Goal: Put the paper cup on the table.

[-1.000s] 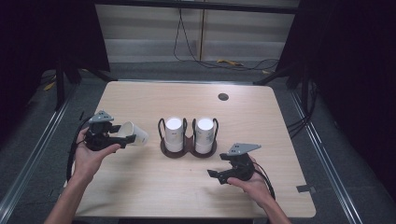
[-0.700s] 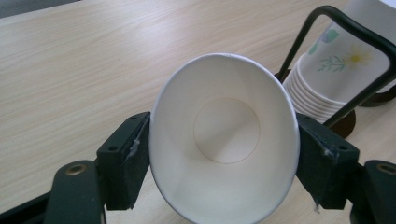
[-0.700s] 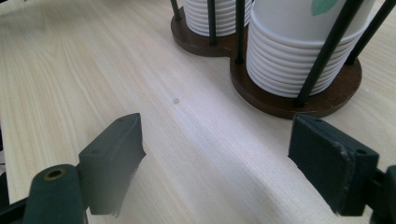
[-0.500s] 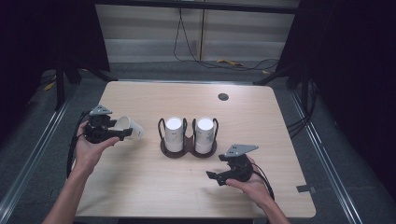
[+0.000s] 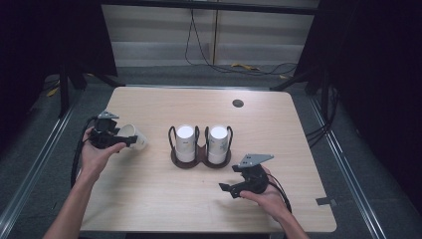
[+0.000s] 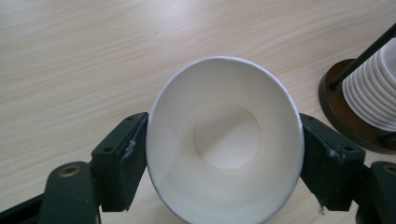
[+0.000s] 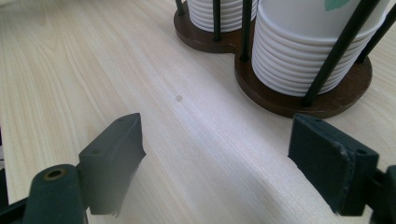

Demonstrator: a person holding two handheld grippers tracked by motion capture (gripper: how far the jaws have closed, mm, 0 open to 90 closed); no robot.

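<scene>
Since a second ago the left gripper (image 5: 130, 141) has carried the paper cup (image 5: 131, 137) further toward the left edge of the table, away from the cup holder (image 5: 200, 158), while the right gripper (image 5: 227, 189) has hardly shifted. Nearest the person, the right gripper sits low over the front right part of the pale wooden table (image 5: 164, 209), its jaws spread wide with nothing between them. In the right gripper view the holder's dark wooden base (image 7: 275, 100) and black wire posts stand just beyond those jaws, ringing two stacks of white cups (image 7: 299, 56). Further in, at the table's left, the left gripper is clamped on the paper cup, one jaw on each side of its wall. The cup lies tipped on its side, long axis roughly level, its mouth (image 6: 224, 140) facing back into the left gripper view and its base toward the holder. Beyond the table lie grey floor, trailing cables (image 5: 234, 67) and dark curtains.
</scene>
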